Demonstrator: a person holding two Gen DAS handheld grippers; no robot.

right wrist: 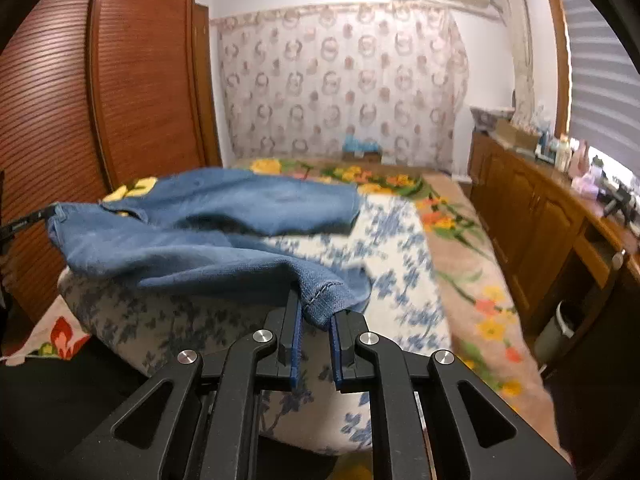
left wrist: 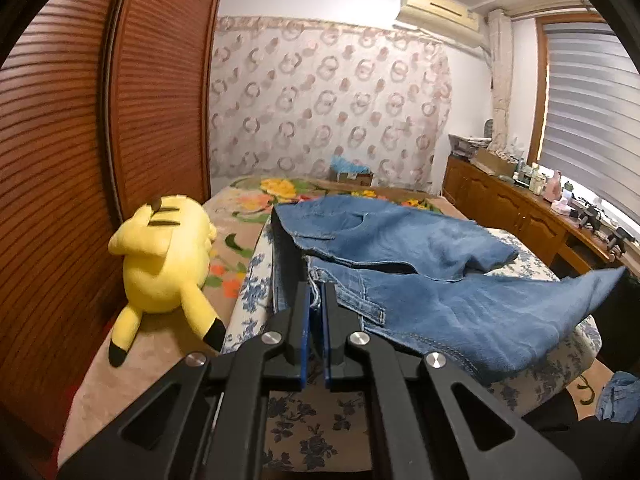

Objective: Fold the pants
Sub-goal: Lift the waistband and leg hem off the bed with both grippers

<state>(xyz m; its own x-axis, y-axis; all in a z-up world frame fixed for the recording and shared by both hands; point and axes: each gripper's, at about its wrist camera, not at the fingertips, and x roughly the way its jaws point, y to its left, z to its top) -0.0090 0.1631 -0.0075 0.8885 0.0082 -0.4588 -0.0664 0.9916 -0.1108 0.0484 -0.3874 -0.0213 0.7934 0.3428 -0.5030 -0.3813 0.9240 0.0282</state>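
Blue denim pants (left wrist: 432, 276) lie across a blue-flowered cushion (left wrist: 256, 280) on the bed. In the left wrist view my left gripper (left wrist: 317, 292) is shut on the waistband end of the pants, near a belt loop. In the right wrist view my right gripper (right wrist: 316, 312) is shut on a stitched leg hem of the pants (right wrist: 208, 236) and holds it lifted just above the cushion (right wrist: 400, 272). One leg lies folded over farther back. The left gripper's tip shows at the far left of the right wrist view (right wrist: 24, 224).
A yellow plush toy (left wrist: 168, 264) lies left of the pants beside the wooden louvred wardrobe (left wrist: 80, 160). A floral blanket (right wrist: 460, 240) covers the bed. A wooden sideboard with clutter (right wrist: 560, 208) runs along the right under the window. A box (left wrist: 352, 176) sits at the bed's far end.
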